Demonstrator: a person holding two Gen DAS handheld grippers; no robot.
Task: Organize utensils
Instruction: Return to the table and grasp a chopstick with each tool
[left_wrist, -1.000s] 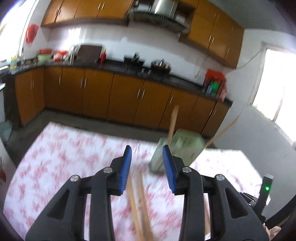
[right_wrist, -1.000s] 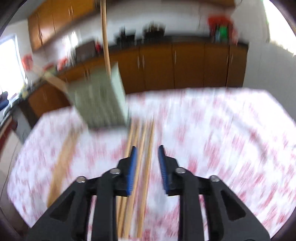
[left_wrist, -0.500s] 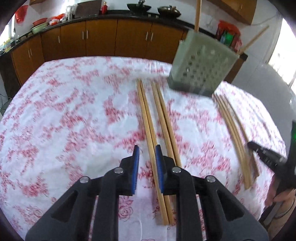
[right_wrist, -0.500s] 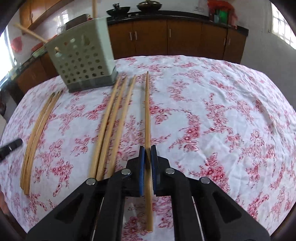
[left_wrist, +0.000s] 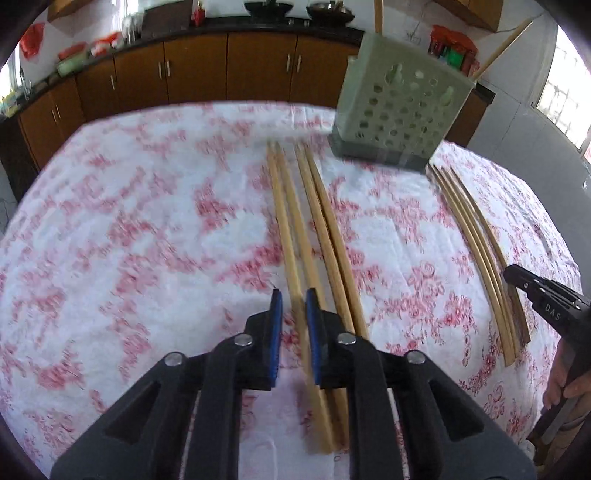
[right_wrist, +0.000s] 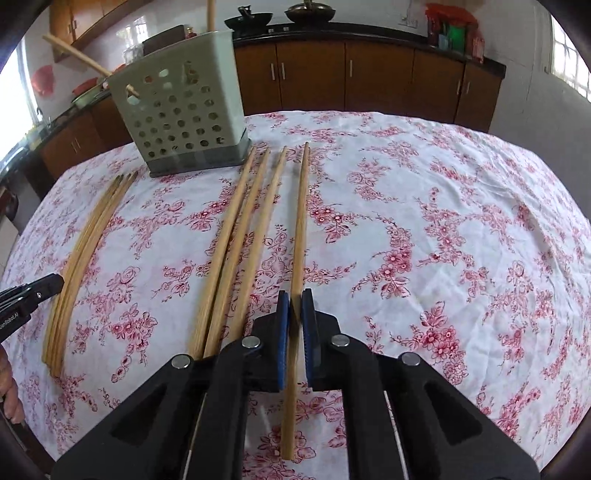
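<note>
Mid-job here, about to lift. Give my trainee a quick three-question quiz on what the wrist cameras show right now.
1. True or false: the right gripper is shut on a single chopstick.
2. How many protruding chopsticks stick out of the perforated holder? A) none B) two C) five
3. Fill in: the left gripper straddles the leftmost chopstick of its group with gaps on both sides, so it is ___.

Key: 1 true; 2 B; 3 open.
</note>
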